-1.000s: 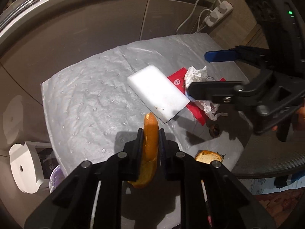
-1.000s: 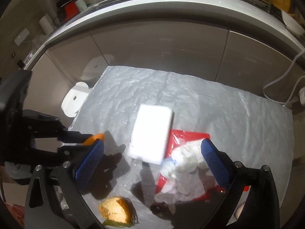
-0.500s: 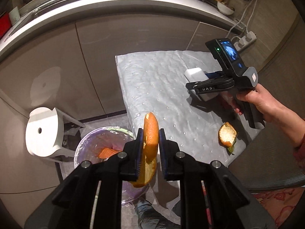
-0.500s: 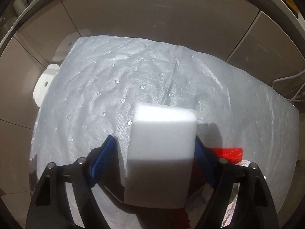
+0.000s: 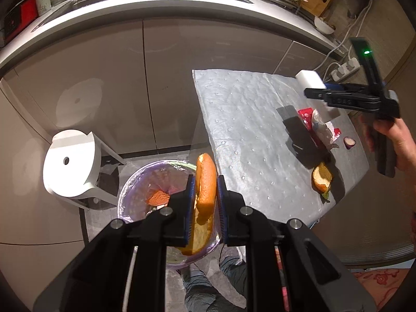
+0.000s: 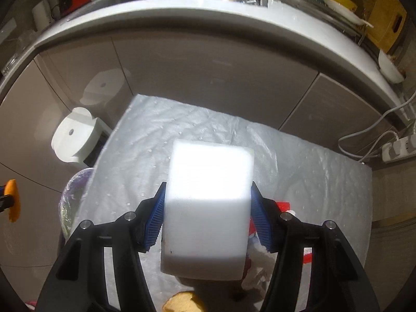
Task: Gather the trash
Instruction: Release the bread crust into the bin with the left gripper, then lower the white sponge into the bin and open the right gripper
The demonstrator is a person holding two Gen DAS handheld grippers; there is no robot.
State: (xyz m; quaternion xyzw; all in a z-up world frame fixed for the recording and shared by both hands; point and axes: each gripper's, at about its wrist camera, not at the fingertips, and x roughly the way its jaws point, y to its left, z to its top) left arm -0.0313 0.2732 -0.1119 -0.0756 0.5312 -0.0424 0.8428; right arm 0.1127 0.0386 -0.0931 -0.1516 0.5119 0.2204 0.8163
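Note:
My left gripper (image 5: pixel 205 187) is shut on an orange peel (image 5: pixel 205 182) and holds it above the lined trash bin (image 5: pixel 137 182) on the floor; the peel also shows in the right wrist view (image 6: pixel 11 200). My right gripper (image 6: pixel 208 208) is shut on a white foam block (image 6: pixel 208 202), lifted above the grey mat (image 6: pixel 156 140); the left wrist view shows the block (image 5: pixel 310 79) in that gripper (image 5: pixel 322 92). On the mat (image 5: pixel 247 119) lie another orange peel (image 5: pixel 322 178), a red wrapper with crumpled paper (image 5: pixel 321 127) and a small dark scrap (image 5: pixel 348 142).
A white stool (image 5: pixel 70 166) stands left of the bin, against grey cabinet doors (image 5: pixel 145 83). A power strip with cables (image 6: pixel 397 147) lies at the mat's far right corner. The worktop above (image 6: pixel 208 13) carries dishes.
My left gripper has swung left from the mat to above the bin, with the peel. My right gripper has closed on the foam block and lifted it off the mat.

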